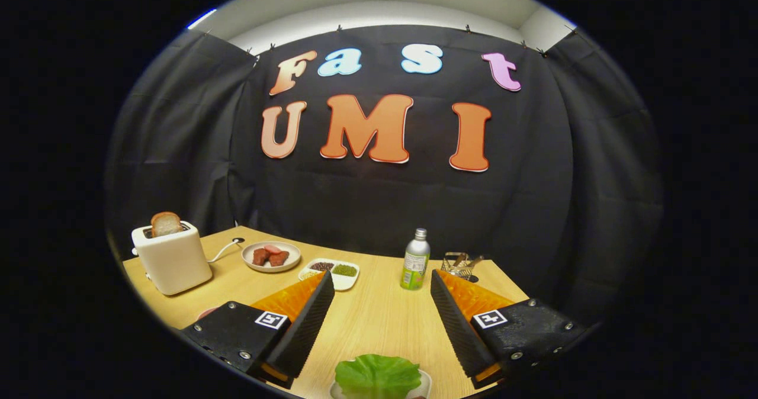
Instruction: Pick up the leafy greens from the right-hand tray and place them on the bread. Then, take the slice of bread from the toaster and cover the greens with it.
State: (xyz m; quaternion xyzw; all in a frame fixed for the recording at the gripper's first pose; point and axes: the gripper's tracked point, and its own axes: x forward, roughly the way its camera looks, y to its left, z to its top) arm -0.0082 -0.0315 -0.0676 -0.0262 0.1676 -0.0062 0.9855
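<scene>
The leafy greens (377, 375) lie on a small white tray (424, 383) close under my gripper (379, 276), between the bases of its two fingers. My gripper stands open, fingers spread wide and nothing between them. A white toaster (172, 259) stands far off to the left on the wooden table (373, 316), with a slice of bread (166, 224) sticking up from its slot. The bread that lies flat is hidden from me.
Beyond the fingers a round plate (271, 257) with red meat pieces sits beside a white divided dish (333, 271) of seasonings. A small bottle (415, 260) stands ahead of the right finger, a wire holder (459, 264) behind it. The toaster's cord (224, 248) runs across the table.
</scene>
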